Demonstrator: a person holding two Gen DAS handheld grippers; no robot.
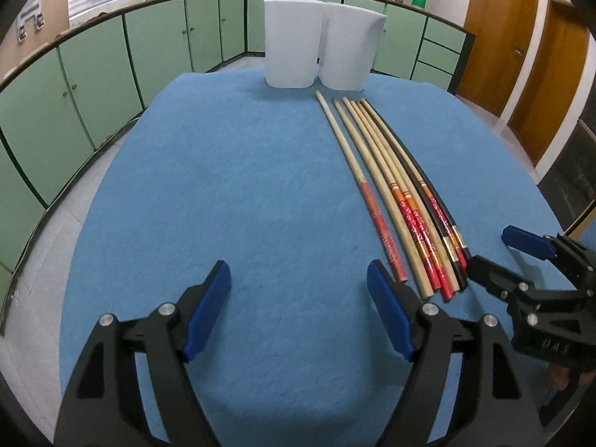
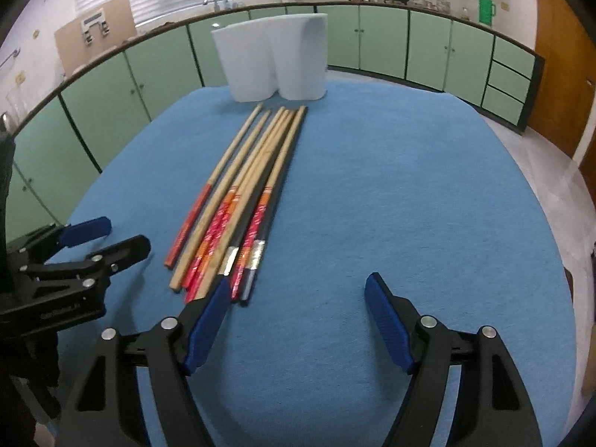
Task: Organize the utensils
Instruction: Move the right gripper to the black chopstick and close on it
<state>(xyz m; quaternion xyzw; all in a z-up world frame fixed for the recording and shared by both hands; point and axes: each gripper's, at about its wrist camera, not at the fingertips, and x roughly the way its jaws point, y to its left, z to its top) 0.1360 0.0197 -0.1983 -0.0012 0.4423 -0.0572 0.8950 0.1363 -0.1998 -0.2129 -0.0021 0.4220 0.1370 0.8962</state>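
Green cabinet fronts ring the room, and your work sits on a tabletop [image 1: 223, 186] covered in blue felt-like cloth, soft enough to keep round sticks from rolling. Your left gripper [image 1: 298, 309] hovers low over bare cloth with its jaws spread wide and nothing between the blue pads. Your right gripper [image 2: 298, 320] is just as wide open and empty, its left pad close beside the butt ends of the chopsticks [image 2: 242, 201], which suggests you are lining up for a first pick. These lie in a near-parallel bundle, thick ends toward you, tips pointing at the white holder [image 1: 320, 44]. Most are pale wood or bamboo with red patterned grips; at least one is dark and glossy-looking. That holder is a smooth, matte, two-lobed plastic container standing upright at the far edge, just beyond the tips.
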